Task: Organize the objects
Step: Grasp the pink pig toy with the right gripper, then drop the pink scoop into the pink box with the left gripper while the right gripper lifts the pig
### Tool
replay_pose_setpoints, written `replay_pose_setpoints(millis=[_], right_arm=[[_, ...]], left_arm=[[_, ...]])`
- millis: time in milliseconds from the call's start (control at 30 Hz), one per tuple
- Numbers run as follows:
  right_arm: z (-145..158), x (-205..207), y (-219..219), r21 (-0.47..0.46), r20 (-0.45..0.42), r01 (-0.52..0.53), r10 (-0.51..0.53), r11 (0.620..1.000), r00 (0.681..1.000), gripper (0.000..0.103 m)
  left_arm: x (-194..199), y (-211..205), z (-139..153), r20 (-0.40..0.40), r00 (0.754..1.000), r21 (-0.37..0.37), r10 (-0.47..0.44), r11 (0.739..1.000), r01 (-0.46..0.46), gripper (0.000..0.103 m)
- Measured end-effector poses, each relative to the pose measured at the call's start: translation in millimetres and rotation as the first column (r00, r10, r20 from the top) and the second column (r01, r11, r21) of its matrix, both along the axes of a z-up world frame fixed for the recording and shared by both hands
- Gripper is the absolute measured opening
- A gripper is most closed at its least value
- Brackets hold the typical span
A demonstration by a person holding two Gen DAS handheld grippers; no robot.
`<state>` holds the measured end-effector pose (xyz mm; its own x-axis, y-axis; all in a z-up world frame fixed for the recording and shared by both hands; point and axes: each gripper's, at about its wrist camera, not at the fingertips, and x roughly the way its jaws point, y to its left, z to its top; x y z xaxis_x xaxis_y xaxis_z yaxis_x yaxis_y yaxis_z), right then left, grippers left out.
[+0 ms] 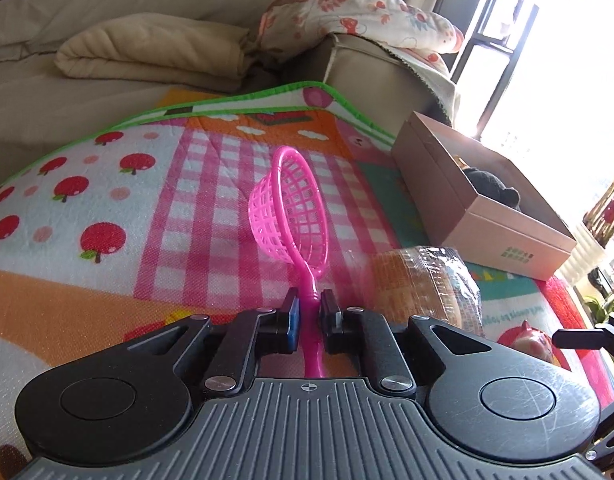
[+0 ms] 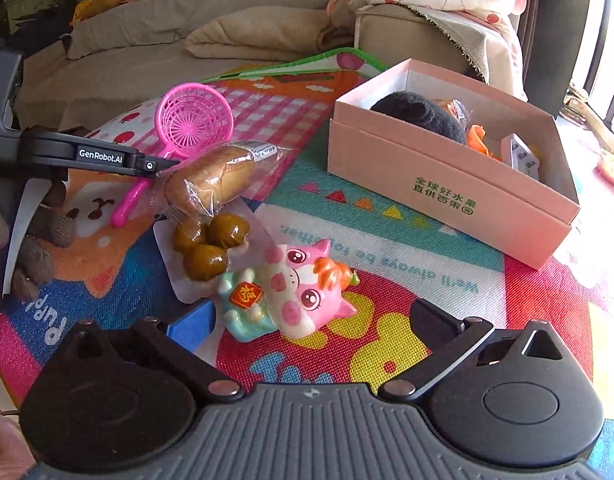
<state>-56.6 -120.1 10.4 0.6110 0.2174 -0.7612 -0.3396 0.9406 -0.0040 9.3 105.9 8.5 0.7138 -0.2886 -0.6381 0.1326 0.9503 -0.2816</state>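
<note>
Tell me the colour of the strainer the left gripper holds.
Bright pink strainer, clearest in the left wrist view.

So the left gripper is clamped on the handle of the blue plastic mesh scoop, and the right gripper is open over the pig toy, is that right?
Not quite: the plastic mesh scoop is pink, not blue, as the left wrist view shows. The left gripper is indeed clamped on its handle, and the right gripper is open over the pink-and-white spotted pig toy.

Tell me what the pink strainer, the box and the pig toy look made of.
Strainer: glossy translucent pink plastic, moulded lattice. Box: matte pink cardboard, thin folded walls with printed characters. Pig toy: smooth, shiny painted surface, probably soft foam or vinyl; the look leaves that open.
</note>
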Motion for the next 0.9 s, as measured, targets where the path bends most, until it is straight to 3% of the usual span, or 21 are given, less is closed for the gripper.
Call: replay_pose_setpoints(millis=[233,533,600,667,700,800,900], right_arm=[[-11.4,-2.7,-1.5,0.022,0.011,0.027,-0.028,0.999,1.000,0.103],[-4.0,3.6,-6.7,0.105,0.012,0.035,-0.036,0.994,0.999,0.103],[-4.1,6.4,-3.9,0.113,0.009,0.042,-0.044,0.993,0.999,0.098],[-2.4,5.4,2.1,0.097,0.014,0.027,-0.029,0.995,0.999,0.076],[-0.3,3.1,4.5,0.088,0.021,0.014,-0.016,0.996,1.000,0.071],[7.1,-7.8,7.5,0.061,0.055,-0.029,0.026,0.998,0.998,0.070],[13.6,-21.1,3.5,0.037,0.083,-0.047,0.044,0.998,0.996,0.069]], left_arm=[[0.8,-2.6,-4.6,0.052,0.999,0.015,0.012,1.000,-0.013,0.015],[7.9,7.4,-5.2,0.016,0.999,-0.059,0.035,0.998,-0.034,0.014],[7.9,8.7,-5.5,0.012,0.999,-0.068,0.035,0.997,-0.034,0.014],[6.0,6.8,-4.1,0.009,0.999,-0.052,0.032,0.998,-0.032,0.014],[4.4,5.2,-2.9,0.009,1.000,-0.037,0.029,0.999,-0.029,0.014],[-6.2,-1.7,2.0,0.012,1.000,0.025,0.004,1.000,-0.005,0.013],[-22.0,-4.9,5.4,0.009,1.000,0.032,-0.017,0.999,0.016,0.013]])
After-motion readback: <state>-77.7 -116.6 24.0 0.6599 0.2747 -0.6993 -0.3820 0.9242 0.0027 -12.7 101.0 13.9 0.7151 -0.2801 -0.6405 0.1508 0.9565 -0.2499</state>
